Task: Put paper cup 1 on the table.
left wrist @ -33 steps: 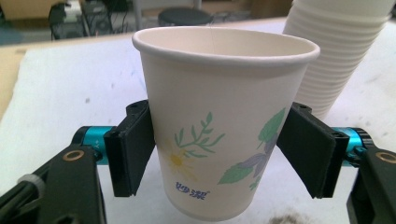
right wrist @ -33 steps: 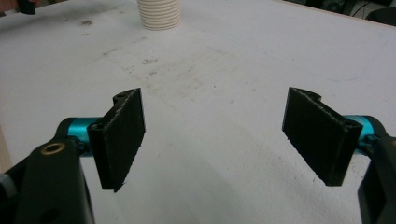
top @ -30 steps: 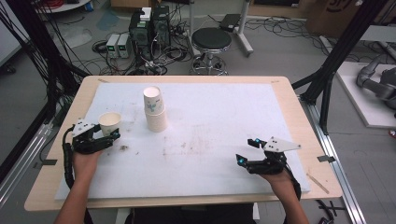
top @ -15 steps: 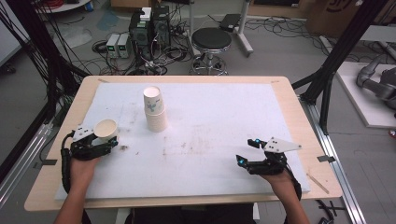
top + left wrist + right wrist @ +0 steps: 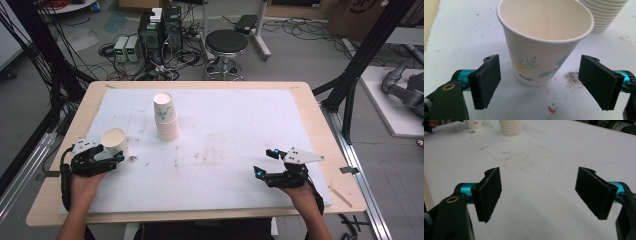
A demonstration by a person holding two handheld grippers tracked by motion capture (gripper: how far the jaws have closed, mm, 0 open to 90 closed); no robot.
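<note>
High view first: the left tongs [image 5: 112, 156] sit at the near left of the tabletop [image 5: 300, 87], and a single paper cup [image 5: 115, 140] stands upright right between their tips. Left gripper view settles it: those jaws have just been opening, and now both black pads [image 5: 488, 81] stand clear of the cup [image 5: 544, 42] with white cover showing on either side, so the cup is between them but not gripped. Printed leaves and a small yellow flower face the camera, and a dark smudge [image 5: 572, 75] marks the cover just beside the cup's base. Behind the cup and a little off to one side rises the stack of cups [image 5: 165, 117], its ribbed rims [image 5: 602, 15] near the cup but apart from it. Well away from the cup, at the near right, the right tongs [image 5: 266, 163] rest low with jaws wide apart, nothing between the pads [image 5: 489, 193] but bare white cover.
</note>
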